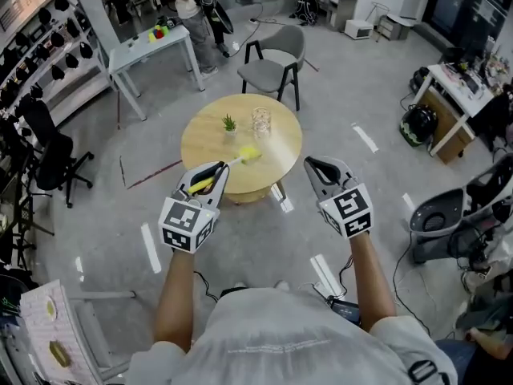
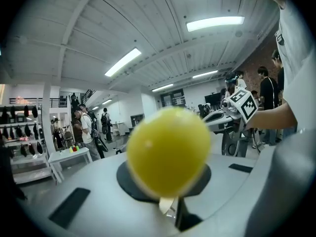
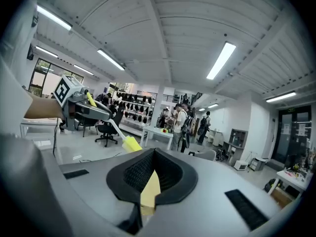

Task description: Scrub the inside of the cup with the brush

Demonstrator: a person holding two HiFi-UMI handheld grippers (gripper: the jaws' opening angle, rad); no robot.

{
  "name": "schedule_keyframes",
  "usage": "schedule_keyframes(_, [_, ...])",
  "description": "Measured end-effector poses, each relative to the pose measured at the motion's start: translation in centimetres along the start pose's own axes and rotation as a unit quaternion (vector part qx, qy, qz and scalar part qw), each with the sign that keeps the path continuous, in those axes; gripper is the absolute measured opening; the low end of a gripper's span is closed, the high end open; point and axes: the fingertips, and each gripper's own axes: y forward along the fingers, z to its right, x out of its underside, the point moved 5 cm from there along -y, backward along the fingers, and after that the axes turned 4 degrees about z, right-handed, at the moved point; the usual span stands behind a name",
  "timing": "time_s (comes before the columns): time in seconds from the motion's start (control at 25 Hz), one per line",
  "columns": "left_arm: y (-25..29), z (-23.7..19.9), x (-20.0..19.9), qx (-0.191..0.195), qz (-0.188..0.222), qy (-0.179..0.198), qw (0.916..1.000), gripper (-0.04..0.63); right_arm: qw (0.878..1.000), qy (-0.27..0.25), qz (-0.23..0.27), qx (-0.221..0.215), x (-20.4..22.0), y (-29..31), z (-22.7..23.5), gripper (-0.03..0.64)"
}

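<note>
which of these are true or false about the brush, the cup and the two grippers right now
1. The left gripper holds the brush. True.
2. The brush's yellow head is inside the cup. False: it is outside the cup, on the person's side of it.
3. The right gripper grips the cup. False: its jaws are shut on nothing, away from the cup.
4. A small plant stands beside the cup on the round table. True.
</note>
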Motion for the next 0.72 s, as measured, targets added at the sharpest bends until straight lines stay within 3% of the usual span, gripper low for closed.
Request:
schedule_keyframes(0.32, [1.8,2.9,1.4,-0.010,-0.027,-0.007,0.9996,0.043,1.000,0.019,0.003,-0.012,2.6,-1.6,3.0,0.028])
schedule_keyframes(0.72, [6.5,0.9,1.7,-0.013,-0.022,-0.006,0.9997,0.043,0.999,0.051,0.000,0.004,4.5,0.8,7.1,0.028])
